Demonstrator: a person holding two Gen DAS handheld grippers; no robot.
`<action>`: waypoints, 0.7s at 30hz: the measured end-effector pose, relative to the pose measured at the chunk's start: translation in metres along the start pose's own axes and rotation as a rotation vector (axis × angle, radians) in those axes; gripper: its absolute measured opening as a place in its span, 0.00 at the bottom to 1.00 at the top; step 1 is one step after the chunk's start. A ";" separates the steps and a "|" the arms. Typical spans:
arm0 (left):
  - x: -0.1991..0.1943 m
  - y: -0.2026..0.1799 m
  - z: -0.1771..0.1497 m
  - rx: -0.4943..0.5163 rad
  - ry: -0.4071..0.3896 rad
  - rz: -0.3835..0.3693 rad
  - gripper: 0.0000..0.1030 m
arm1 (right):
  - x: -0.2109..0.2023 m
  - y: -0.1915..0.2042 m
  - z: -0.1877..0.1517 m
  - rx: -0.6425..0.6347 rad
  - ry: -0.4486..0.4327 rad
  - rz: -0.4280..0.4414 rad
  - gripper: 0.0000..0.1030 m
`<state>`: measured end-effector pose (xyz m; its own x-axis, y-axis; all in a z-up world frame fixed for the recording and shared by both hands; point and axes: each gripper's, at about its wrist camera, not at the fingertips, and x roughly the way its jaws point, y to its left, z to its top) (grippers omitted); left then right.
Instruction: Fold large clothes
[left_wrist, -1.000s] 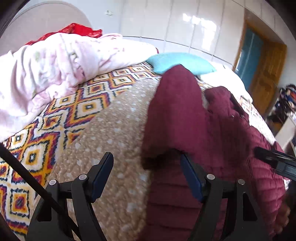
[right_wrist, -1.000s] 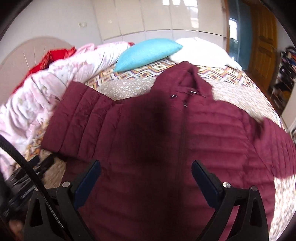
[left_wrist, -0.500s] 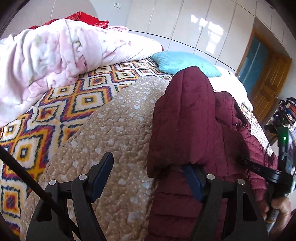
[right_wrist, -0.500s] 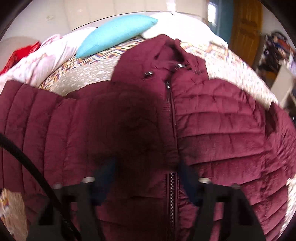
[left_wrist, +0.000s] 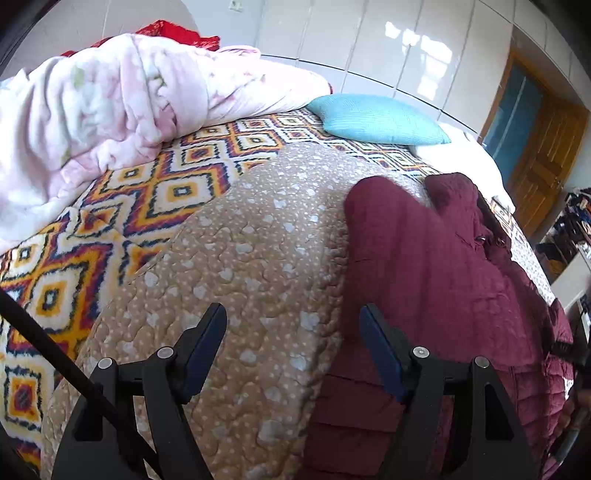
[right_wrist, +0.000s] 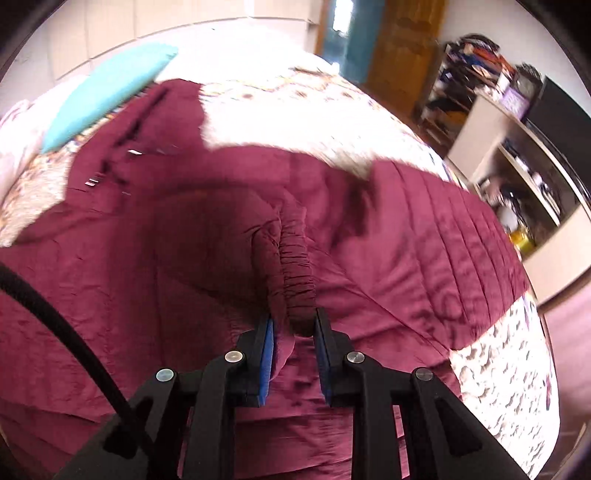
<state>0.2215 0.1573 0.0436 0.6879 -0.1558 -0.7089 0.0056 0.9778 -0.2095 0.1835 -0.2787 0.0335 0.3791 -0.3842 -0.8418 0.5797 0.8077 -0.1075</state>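
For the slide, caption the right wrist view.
Right gripper, jaws just closing, pinches the maroon jacket's gathered cuff on the bed.

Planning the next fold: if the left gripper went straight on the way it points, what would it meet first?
Probably the tan quilted bedspread beneath the open left gripper, just beside the maroon quilted jacket; depth is unclear.

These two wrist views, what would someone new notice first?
A big maroon puffer jacket sprawls across the bed, and the right gripper has just been closing on its gathered cuff. In the left view, the open left gripper hovers over a tan quilt, with a turquoise pillow behind.
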 end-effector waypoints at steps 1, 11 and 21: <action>0.003 0.002 0.000 -0.004 0.008 0.004 0.71 | 0.003 -0.001 -0.002 -0.010 0.002 -0.005 0.22; 0.037 0.021 -0.006 -0.086 0.114 0.042 0.71 | -0.081 0.028 -0.020 0.002 -0.292 0.011 0.71; 0.046 0.022 -0.009 -0.088 0.129 0.064 0.71 | -0.054 0.180 -0.044 -0.320 -0.140 0.333 0.38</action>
<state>0.2467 0.1707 0.0007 0.5860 -0.1161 -0.8020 -0.1026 0.9711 -0.2155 0.2358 -0.0930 0.0369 0.6127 -0.1205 -0.7811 0.1675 0.9857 -0.0206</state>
